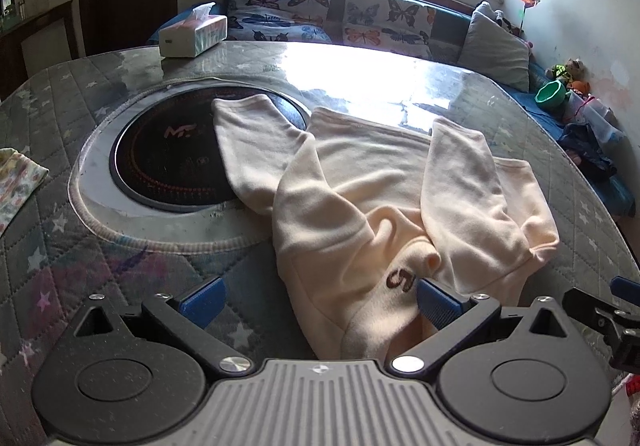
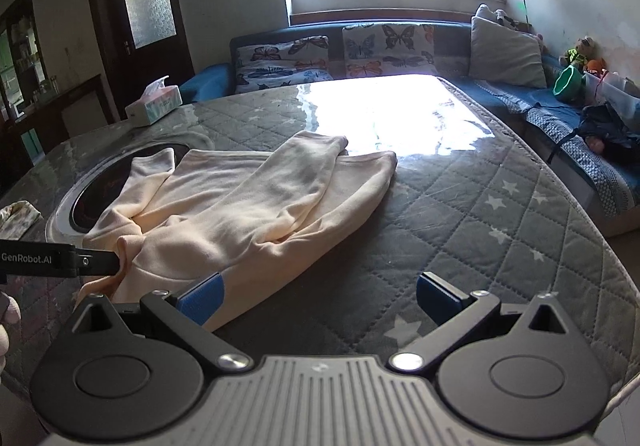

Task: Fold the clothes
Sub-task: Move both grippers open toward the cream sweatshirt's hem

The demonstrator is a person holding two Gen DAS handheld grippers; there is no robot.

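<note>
A cream sweatshirt (image 1: 392, 189) lies on the quilted grey table cover, both sleeves folded in over the body, collar with a brown number toward me. It also shows in the right wrist view (image 2: 248, 201). My left gripper (image 1: 320, 300) is open, its jaws wide; the collar end lies between them and its right finger touches the cloth. My right gripper (image 2: 320, 296) is open and empty over the near right edge of the sweatshirt, its left finger (image 2: 202, 298) over the cloth. The left gripper's finger (image 2: 98, 264) reaches the collar from the left in the right wrist view.
A round black induction cooker (image 1: 168, 153) is set into the table, partly under one sleeve. A tissue box (image 1: 192, 29) stands at the far left. A patterned cloth (image 1: 16, 181) lies at the left edge. A sofa (image 2: 568, 125) with cushions runs behind and right.
</note>
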